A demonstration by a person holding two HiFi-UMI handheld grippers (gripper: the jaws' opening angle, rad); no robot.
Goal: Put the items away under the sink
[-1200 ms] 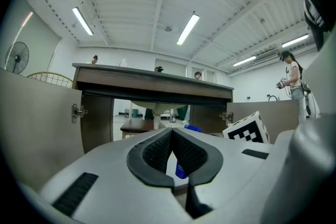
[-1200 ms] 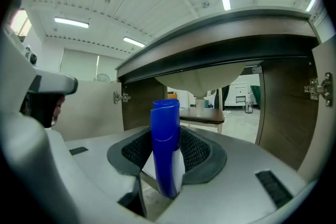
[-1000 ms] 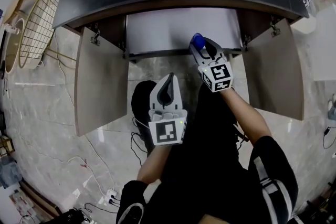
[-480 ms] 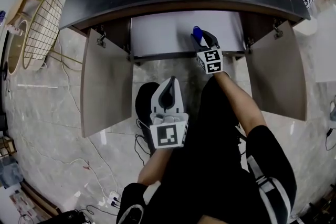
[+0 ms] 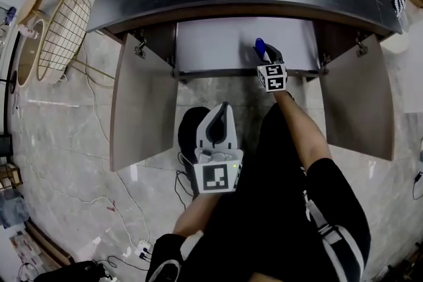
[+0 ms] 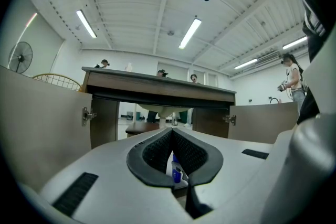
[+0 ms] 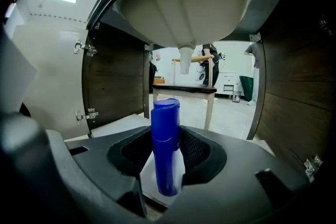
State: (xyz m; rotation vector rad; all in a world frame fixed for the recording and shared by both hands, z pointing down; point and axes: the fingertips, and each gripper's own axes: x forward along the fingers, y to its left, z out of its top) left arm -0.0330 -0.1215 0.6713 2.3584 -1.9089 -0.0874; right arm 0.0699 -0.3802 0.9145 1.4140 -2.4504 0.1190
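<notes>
1. Jaws of the right gripper (image 7: 168, 150) are closed on a blue bottle (image 7: 166, 136). The pads press it from both sides low on the body, and the neck and cap stand clear above them.
2. Bottle long axis is upright, about square to the jaw line. The cap (image 5: 259, 45) is all that shows past the marker cube in the head view.
3. The bottle is already inside the cabinet opening, over the pale cabinet floor (image 5: 215, 43). It sits right of centre and near the front edge. I cannot tell if its base touches the floor.
4. The sink basin (image 7: 184, 2) and drain pipe (image 7: 184, 63) hang above and beyond the cap, well apart from it. Judgement: headroom looks fine, so the set-down is mostly a straight lowering with the bottle kept vertical.
5. The left gripper (image 5: 221, 112) has its tips together and grips nothing. It is out over the tile floor in front of the cabinet, aimed at the opening and well apart from the bottle.
6. Both doors, left door (image 5: 142, 109) and right door (image 5: 360, 96), are swung wide open. Neither is in the reach path.
7. The right hand is the nearer one and does this step. Risk: the tall narrow bottle may tip if let go while tilted.
</notes>
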